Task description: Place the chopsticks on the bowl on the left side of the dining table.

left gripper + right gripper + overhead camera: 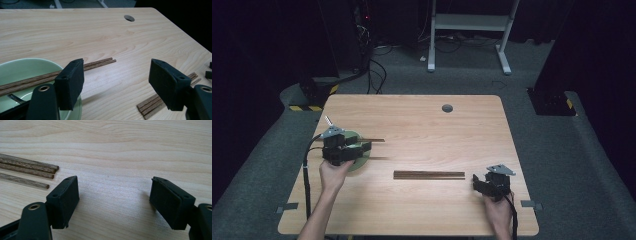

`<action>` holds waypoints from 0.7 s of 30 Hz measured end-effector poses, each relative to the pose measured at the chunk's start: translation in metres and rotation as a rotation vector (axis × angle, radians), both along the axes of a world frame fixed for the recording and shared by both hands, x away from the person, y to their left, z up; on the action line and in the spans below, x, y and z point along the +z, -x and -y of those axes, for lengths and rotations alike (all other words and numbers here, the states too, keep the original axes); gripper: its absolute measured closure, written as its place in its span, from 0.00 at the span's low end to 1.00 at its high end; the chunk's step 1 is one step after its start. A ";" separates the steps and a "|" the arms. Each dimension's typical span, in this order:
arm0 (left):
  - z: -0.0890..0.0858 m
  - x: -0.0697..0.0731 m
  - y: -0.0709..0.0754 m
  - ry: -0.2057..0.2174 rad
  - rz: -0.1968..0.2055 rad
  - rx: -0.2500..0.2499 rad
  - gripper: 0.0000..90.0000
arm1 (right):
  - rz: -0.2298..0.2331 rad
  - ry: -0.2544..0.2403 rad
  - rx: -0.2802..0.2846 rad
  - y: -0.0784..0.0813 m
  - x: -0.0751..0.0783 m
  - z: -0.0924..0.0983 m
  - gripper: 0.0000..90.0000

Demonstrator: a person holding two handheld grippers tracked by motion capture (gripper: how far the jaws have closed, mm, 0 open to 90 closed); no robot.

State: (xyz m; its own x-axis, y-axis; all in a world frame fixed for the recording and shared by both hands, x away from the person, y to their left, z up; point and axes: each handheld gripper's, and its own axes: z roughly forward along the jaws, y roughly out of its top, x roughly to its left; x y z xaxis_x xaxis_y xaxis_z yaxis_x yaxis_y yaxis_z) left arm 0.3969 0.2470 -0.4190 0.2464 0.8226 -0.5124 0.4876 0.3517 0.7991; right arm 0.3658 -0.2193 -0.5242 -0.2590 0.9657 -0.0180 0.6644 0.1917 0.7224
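Note:
A pale green bowl (358, 159) (25, 66) sits at the table's left, with a pair of dark wooden chopsticks (371, 140) (97, 63) lying across its rim and sticking out to the right. My left gripper (362, 149) (117, 85) hovers over the bowl, open, nothing between its jaws. A row of several more chopsticks (429, 174) (160, 101) (27, 171) lies flat in the middle of the table. My right gripper (475, 182) (113, 202) rests open just right of that row's ends, holding nothing.
The wooden table (422, 125) has a round cable hole (447, 108) (129, 18) near its far edge. A metal piece (15, 98) lies inside the bowl. Beyond the table stand a white frame (469, 30) and dark equipment on grey carpet.

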 end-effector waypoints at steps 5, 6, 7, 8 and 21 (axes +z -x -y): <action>0.003 0.000 0.000 0.001 0.004 -0.005 0.32 | 0.000 0.000 0.000 0.000 0.000 0.000 0.26; 0.003 0.000 0.000 0.001 0.005 -0.007 0.32 | 0.000 0.000 0.000 0.000 0.000 0.000 0.26; 0.005 0.000 -0.001 0.012 0.008 -0.003 0.32 | 0.000 0.000 0.000 0.000 0.000 0.000 0.26; 0.005 0.000 0.000 0.009 0.004 -0.010 0.32 | 0.000 0.000 0.000 0.000 0.000 0.000 0.26; 0.018 0.002 0.001 0.008 0.018 -0.040 0.32 | 0.000 0.000 0.000 0.000 0.000 0.000 0.26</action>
